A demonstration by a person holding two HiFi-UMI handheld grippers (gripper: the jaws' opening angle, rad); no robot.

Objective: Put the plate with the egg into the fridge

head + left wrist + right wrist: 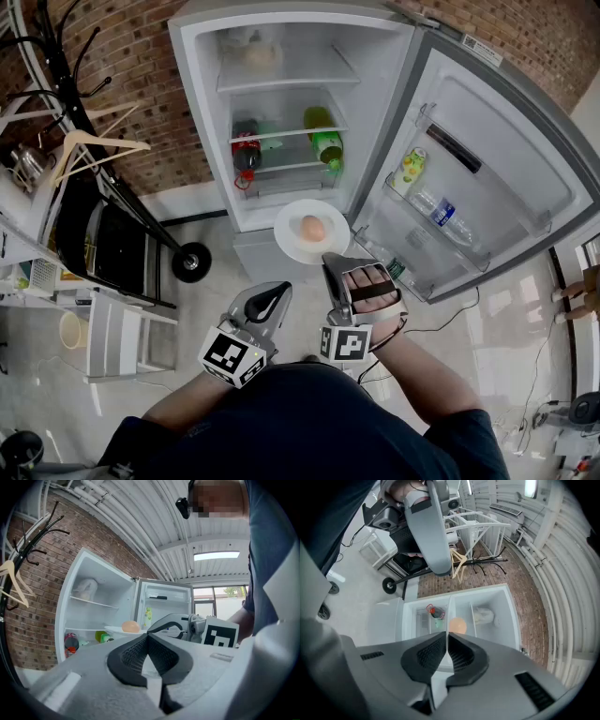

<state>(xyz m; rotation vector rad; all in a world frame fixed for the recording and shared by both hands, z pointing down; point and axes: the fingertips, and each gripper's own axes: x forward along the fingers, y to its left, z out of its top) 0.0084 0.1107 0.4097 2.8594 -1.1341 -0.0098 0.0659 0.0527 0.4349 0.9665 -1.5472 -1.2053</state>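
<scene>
We hold the plate [296, 246] level by its near rim, the right tool [332, 263] pinched shut on that thin edge, so the egg [313, 228] sits at its middle without rolling. Both hang at the centre of the frame, just outside the open fridge [281, 56]. Our right forearm [424, 373] reaches up from the lower right, while the left tool [278, 292], jaws together on nothing, waits at lower centre

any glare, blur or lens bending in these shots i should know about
Head view: the wide lens bows the fridge door; the egg and plate are sharp and evenly lit. Left gripper view: dark rounded corners, and the ceiling light is blown out white. Right gripper view: the strongest bending, with the brick wall curving round the frame.
</scene>
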